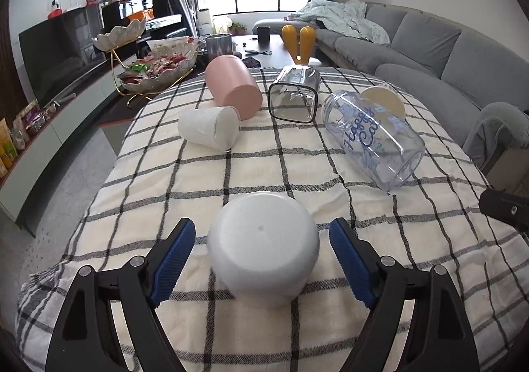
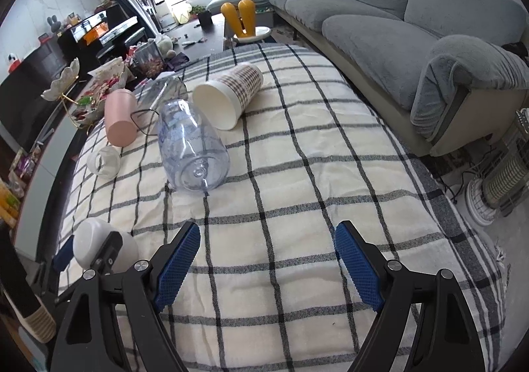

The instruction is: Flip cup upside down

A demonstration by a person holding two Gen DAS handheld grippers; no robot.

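Note:
A white cup (image 1: 263, 248) lies on the checked cloth with its flat base toward the left wrist camera. My left gripper (image 1: 263, 259) is open, one blue finger on each side of the cup, apart from it. The same cup (image 2: 89, 241) shows at the left edge of the right wrist view, partly hidden by the left gripper. My right gripper (image 2: 267, 261) is open and empty above bare cloth.
Other cups lie on their sides farther back: a clear "Happy Cat" jar (image 1: 372, 137), a pink cup (image 1: 233, 89), a small white paper cup (image 1: 211, 127), a clear square container (image 1: 294, 94) and a plaid paper cup (image 2: 228, 93). A grey sofa (image 2: 396, 8) runs along the right.

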